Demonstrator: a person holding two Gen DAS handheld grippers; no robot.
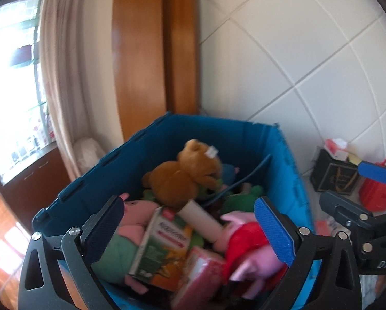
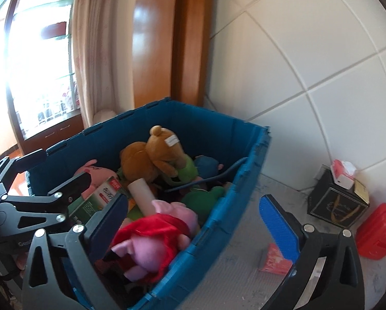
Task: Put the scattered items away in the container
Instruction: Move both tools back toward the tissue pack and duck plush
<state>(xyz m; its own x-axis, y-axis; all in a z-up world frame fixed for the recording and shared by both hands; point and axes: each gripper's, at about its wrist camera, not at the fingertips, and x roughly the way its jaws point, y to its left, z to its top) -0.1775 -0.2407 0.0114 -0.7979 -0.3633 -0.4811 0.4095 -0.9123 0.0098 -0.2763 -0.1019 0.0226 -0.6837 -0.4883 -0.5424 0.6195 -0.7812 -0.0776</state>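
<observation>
A blue plastic bin point(image 1: 218, 121) point(image 2: 218, 118) holds several items. Among them are a brown teddy bear point(image 1: 182, 173) point(image 2: 151, 155), a pink pig toy in a red dress point(image 1: 249, 242) point(image 2: 154, 240), a green carton point(image 1: 162, 248) point(image 2: 94, 201) and a white tube point(image 1: 200, 219) point(image 2: 143, 193). My left gripper point(image 1: 190, 230) point(image 2: 62, 166) hovers open over the bin's near side with nothing between its pads. My right gripper point(image 2: 194, 224) point(image 1: 358, 191) stands open astride the bin's right wall, also holding nothing.
On the grey floor right of the bin are a pink packet point(image 2: 275, 258), a black gift bag point(image 2: 337, 204) point(image 1: 335, 175) and a red case point(image 2: 376, 230) point(image 1: 376, 196). A white tiled wall, a wooden door frame point(image 2: 190, 38) and a curtain point(image 2: 100, 51) stand behind.
</observation>
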